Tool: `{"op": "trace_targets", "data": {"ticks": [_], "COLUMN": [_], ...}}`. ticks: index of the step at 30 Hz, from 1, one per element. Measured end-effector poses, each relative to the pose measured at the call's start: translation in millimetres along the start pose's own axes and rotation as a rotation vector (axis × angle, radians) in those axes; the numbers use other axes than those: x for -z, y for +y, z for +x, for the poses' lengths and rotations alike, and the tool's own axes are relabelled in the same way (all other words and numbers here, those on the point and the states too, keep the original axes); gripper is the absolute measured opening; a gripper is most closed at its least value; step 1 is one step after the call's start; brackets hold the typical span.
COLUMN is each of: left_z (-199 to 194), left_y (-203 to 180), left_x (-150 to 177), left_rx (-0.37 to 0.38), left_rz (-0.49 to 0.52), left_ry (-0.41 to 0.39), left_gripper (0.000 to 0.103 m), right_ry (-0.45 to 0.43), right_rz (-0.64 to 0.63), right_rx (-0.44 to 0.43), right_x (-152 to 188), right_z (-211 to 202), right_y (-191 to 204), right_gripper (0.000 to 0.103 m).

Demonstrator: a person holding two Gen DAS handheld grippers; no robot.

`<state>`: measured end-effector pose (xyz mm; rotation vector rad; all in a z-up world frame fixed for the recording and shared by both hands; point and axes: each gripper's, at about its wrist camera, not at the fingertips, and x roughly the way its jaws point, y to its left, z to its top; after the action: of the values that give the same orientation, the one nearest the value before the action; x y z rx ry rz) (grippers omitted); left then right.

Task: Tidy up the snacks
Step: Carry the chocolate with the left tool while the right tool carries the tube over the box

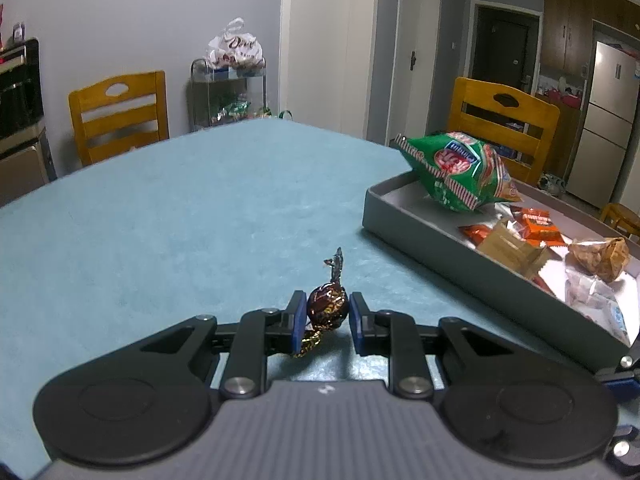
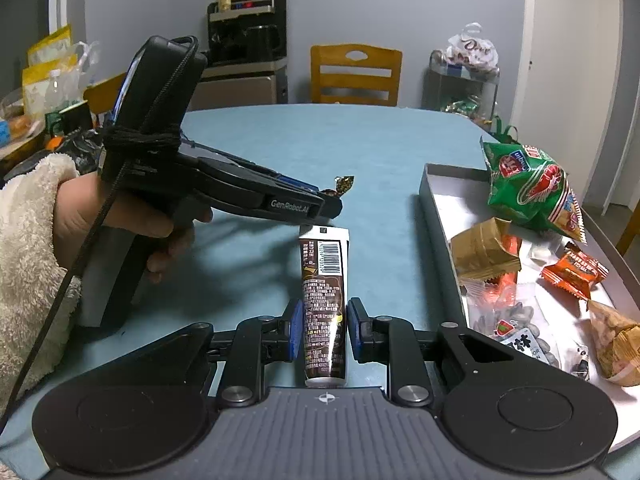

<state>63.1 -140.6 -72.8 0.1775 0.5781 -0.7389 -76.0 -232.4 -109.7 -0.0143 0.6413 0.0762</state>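
Teal cloth, slightly fuzzy, covers the table (image 1: pixel 200 200). We see a round chocolate ball (image 1: pixel 327 307) in shiny dark brown foil with gold print, one twisted tail sticking up on the far side and a gold twist trailing toward the camera. It sits between the blue pads of the left gripper (image 1: pixel 325 312); the jaws are narrowed around it, the left pad touching the foil and the right pad just beside or touching it, so we read it as gripped. In the right wrist view the same left gripper (image 2: pixel 338 196) shows from the side, black plastic body held by a hand (image 2: pixel 132 216) in a cream fleece sleeve, with the candy's twist poking out past the tip.

The right gripper (image 2: pixel 322 326) is closed on a long, flat chocolate stick pack (image 2: pixel 325 304), glossy brown with white ends and a barcode; both blue pads press its sides. The pack lies along the table pointing away from the camera.

To the right sits a shallow rectangular grey tray (image 1: pixel 440 256) with a white floor. Inside it we see a puffy green chip bag (image 1: pixel 460 168) at the far end, leaning over the far rim, then orange wrapped snacks (image 1: pixel 538 226), a tan crinkled packet (image 1: pixel 506 246), a brown pyramid-shaped pack (image 1: pixel 600 254) and clear packets (image 1: pixel 592 296) nearer. The right wrist view adds a clear bag of dark seeds (image 2: pixel 520 324) in the tray's near part.
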Motion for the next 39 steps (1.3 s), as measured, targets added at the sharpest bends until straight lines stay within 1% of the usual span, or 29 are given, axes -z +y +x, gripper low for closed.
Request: {"op": "trace_targets", "data": {"ticks": [4,11,12,13,14,15,17,20,22,23,24,25,29,30,33,35,39], "left_z": [-15.6,-44.1,-48.0,-51.9,-55.1,-57.6,-61.1,-63.7,-65.2,-65.5,-65.3,-65.0,-61.9,-61.2,-60.7,-61.1,-64.0], "left_y": [-1.3,0.6,1.4,1.8,2.0,2.1,2.7,5.0,5.8,6.3,6.9,7.5,8.1,7.9,7.4,7.1,6.4], "left_x": [-5.3,-4.0,-2.6,-0.8,1.0,3.1,7.7,13.4,16.5,18.0,19.6,20.9,24.5,25.0,26.2,25.9,24.0], "left_rx": [-0.033,-0.140,-0.153,-0.167,-0.175,-0.180,-0.192,-0.195,-0.190,-0.188,-0.186,-0.185,-0.170,-0.165,-0.157,-0.152,-0.153], "left_rz": [0.003,-0.012,-0.017,-0.023,-0.026,-0.027,-0.027,-0.037,-0.046,-0.050,-0.052,-0.055,-0.063,-0.062,-0.059,-0.059,-0.056], "left_ry": [-0.024,-0.012,-0.011,-0.009,-0.007,-0.006,-0.001,0.005,0.004,0.004,0.004,0.005,0.012,0.014,0.016,0.014,0.005], "left_gripper": [0.020,0.020,0.020,0.020,0.020,0.020,0.020,0.020,0.020,0.020,0.020,0.020,0.020,0.020,0.020,0.020,0.020], "right_ry": [-0.015,-0.038,-0.045,-0.052,-0.059,-0.064,-0.044,-0.013,-0.023,-0.027,-0.021,-0.017,0.009,0.014,0.022,0.007,0.008], "right_rz": [0.003,0.011,0.011,0.010,0.007,0.000,-0.027,-0.001,-0.017,-0.022,-0.017,-0.005,-0.008,-0.018,-0.071,-0.101,-0.079], "right_rx": [-0.016,-0.054,-0.060,-0.067,-0.070,-0.067,-0.048,-0.085,-0.075,-0.075,-0.087,-0.097,-0.104,-0.098,-0.064,-0.048,-0.052], "right_x": [-0.6,-2.2,-2.8,-3.4,-4.0,-4.7,-5.6,-5.1,-3.8,-3.4,-3.5,-3.0,-1.5,-1.7,3.5,6.1,4.0], "right_z": [-3.5,-3.5,-3.4,-3.2,-3.0,-2.6,3.2,10.1,9.7,9.3,9.6,10.3,17.1,19.2,23.2,23.1,22.7], "right_y": [-2.1,-8.4,-8.6,-8.6,-8.6,-7.8,-5.6,-6.7,-3.2,-2.0,-1.7,-1.9,4.1,6.7,15.9,21.2,19.8], "right_gripper": [0.025,0.024,0.020,0.009,0.006,0.006,0.006,0.008,0.010,0.012,0.021,0.025,0.025,0.028,0.026,0.025,0.024]}}
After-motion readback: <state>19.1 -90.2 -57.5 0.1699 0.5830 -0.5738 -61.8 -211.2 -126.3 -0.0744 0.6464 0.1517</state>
